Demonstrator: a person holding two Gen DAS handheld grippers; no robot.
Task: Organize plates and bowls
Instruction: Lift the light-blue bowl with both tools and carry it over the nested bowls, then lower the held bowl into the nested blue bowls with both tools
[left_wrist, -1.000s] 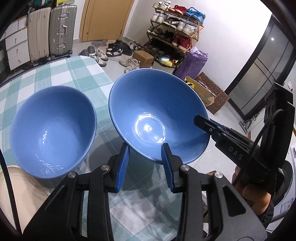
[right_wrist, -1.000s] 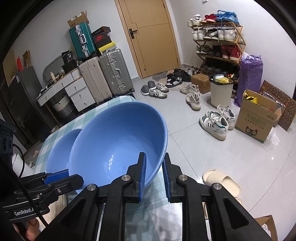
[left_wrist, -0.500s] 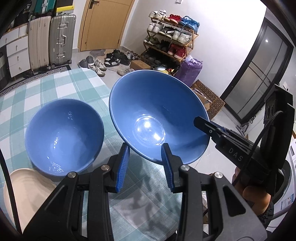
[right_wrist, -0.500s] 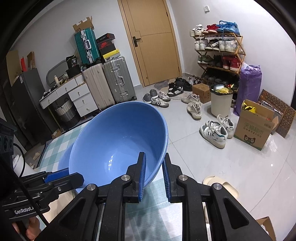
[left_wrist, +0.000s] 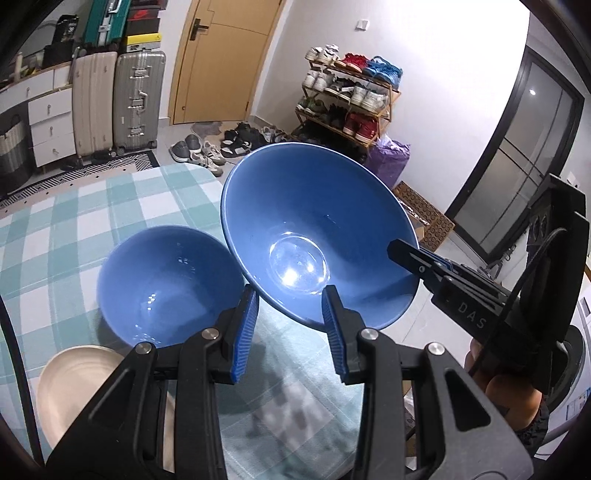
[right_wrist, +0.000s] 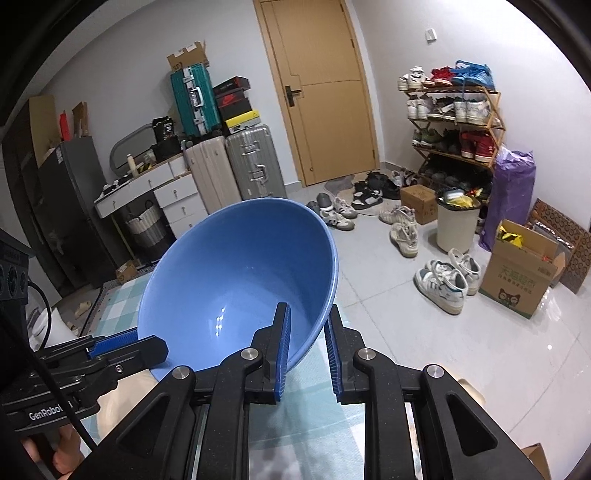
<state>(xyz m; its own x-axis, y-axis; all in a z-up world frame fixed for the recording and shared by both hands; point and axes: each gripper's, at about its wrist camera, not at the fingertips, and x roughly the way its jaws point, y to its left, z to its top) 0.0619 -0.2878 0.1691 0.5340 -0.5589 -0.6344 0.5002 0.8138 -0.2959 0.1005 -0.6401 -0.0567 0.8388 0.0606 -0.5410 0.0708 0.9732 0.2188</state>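
A large blue bowl (left_wrist: 314, 236) is held tilted in the air above the table. My left gripper (left_wrist: 290, 325) is shut on its near rim, and my right gripper (right_wrist: 308, 350) is shut on its right rim; the bowl fills the middle of the right wrist view (right_wrist: 236, 284). The right gripper's fingers (left_wrist: 424, 260) show at the bowl's right edge in the left wrist view. A smaller blue bowl (left_wrist: 166, 284) stands on the checked tablecloth (left_wrist: 74, 221), below and left of the held bowl. A beige plate (left_wrist: 74, 384) lies at the near left, partly hidden.
The table's far edge and right edge are close to the bowls. Beyond are suitcases (left_wrist: 122, 99), a white drawer unit (left_wrist: 48, 118), a shoe rack (right_wrist: 454, 122), loose shoes (right_wrist: 443, 280), a bin (right_wrist: 456, 221) and cardboard boxes (right_wrist: 521, 284) on the floor.
Both grippers have lifted the large blue bowl higher; the smaller bowl and the table look farther below and smaller. The grip on the bowl is unchanged.
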